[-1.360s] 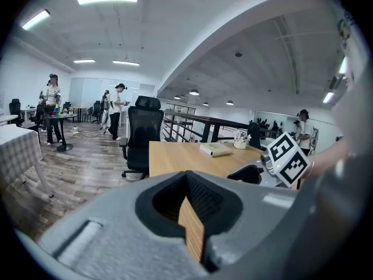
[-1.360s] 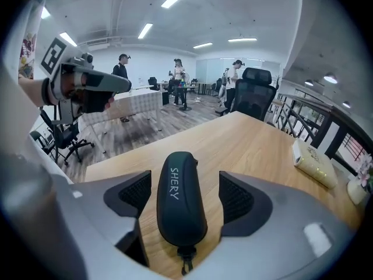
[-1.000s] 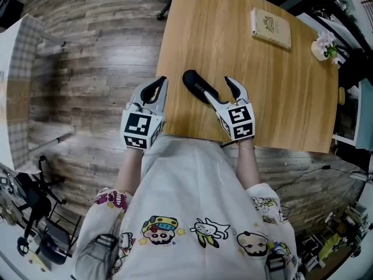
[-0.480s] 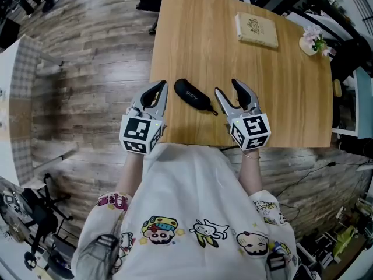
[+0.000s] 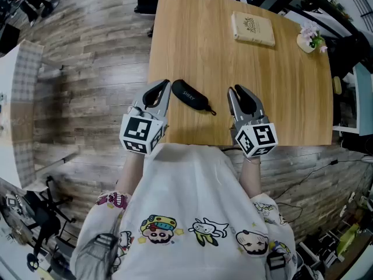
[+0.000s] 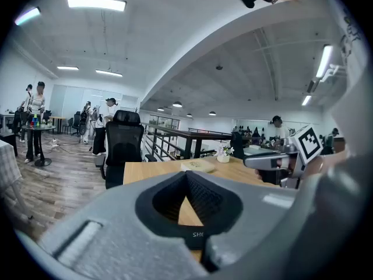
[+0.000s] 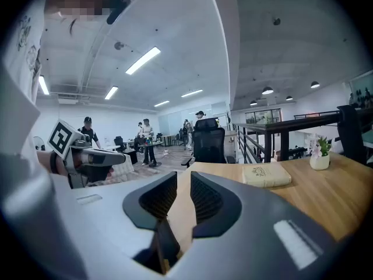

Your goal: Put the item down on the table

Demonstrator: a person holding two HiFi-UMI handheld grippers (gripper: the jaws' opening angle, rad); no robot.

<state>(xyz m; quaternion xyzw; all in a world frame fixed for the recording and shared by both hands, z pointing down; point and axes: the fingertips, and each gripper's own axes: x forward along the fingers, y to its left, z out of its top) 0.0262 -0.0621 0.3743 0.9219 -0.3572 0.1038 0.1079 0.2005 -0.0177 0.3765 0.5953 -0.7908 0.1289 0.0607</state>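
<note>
A black glasses case (image 5: 189, 95) lies flat on the wooden table (image 5: 280, 86) near its front edge, touched by neither gripper. My left gripper (image 5: 165, 84) sits just left of the case with its tips together and nothing held; in the left gripper view (image 6: 187, 174) the case (image 6: 198, 235) shows low through the hollow between the shut jaws. My right gripper (image 5: 236, 90) rests to the right of the case, apart from it. Its jaws are closing, a narrow gap remains, and nothing is between them in the right gripper view (image 7: 183, 178).
A cream book (image 5: 253, 29) lies at the table's far side, with a small flower pot (image 5: 309, 39) at the far right corner. A black office chair (image 7: 208, 144) stands beyond the far edge. Wood floor lies to the left. People stand far off in the room.
My right gripper has drawn back to the right, away from the case, and its jaws have narrowed from wide open to a slit. The case stays on the table. The left gripper has hardly moved.
</note>
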